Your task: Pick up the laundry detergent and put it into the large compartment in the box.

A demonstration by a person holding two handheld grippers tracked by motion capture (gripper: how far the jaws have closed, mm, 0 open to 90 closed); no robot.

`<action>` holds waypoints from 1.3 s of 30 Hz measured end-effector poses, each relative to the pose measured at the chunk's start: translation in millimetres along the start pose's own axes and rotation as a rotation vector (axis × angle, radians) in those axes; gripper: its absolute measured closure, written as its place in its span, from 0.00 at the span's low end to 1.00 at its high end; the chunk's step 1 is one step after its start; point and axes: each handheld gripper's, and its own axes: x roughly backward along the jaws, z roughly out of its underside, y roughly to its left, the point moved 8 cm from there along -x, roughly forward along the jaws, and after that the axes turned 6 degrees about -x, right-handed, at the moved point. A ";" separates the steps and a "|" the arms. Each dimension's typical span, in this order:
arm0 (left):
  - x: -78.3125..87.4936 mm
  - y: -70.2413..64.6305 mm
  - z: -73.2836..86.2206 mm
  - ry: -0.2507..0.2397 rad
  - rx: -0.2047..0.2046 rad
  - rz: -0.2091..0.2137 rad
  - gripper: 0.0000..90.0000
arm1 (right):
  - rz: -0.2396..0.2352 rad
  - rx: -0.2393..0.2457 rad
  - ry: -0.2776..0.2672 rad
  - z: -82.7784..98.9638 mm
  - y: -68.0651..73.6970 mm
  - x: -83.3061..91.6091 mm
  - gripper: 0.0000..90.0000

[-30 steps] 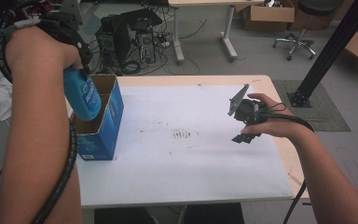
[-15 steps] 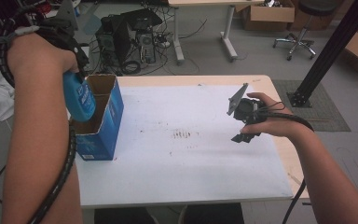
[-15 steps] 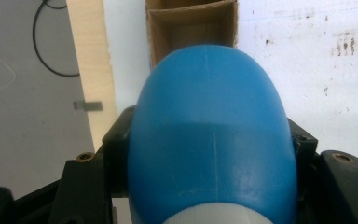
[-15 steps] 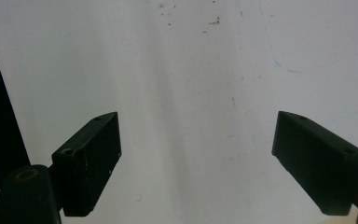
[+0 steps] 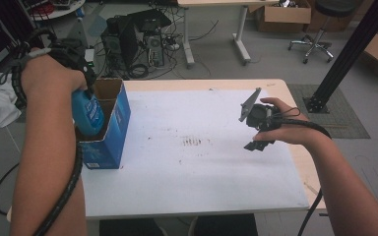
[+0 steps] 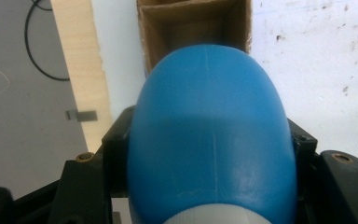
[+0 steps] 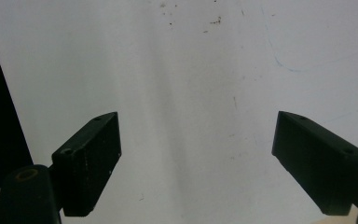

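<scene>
The white counter (image 5: 187,182) carries an open blue cardboard box (image 5: 109,130) at its left edge; the left gripper (image 6: 209,154) holds a blue bottle (image 6: 209,140) between its fingers above the box's opening; the right gripper (image 7: 198,158) hovers over bare counter, fingers spread wide, empty.

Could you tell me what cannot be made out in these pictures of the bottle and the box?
- Inside of the cardboard box: the blue bottle hides most of its opening in the left gripper view; in the high view, the left forearm covers part.
- Bottle label: too small and blurred in the high view.
- Bottle cap: cut off by the bottom edge, left gripper view.
- Left hand-held gripper: mostly hidden by the hand.
</scene>
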 end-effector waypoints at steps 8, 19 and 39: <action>-29.7 0.7 1.4 0.023 -0.017 0.005 0.43 | 0.000 0.004 0.011 0.4 1.3 0.4 0.17; -57.9 -2.4 1.8 0.042 -0.039 0.002 0.43 | -0.002 0.011 0.014 -3.1 3.4 0.5 0.17; -108.7 -5.4 -4.6 0.065 -0.045 0.037 0.43 | -0.004 0.004 0.016 -0.8 2.7 -1.9 0.17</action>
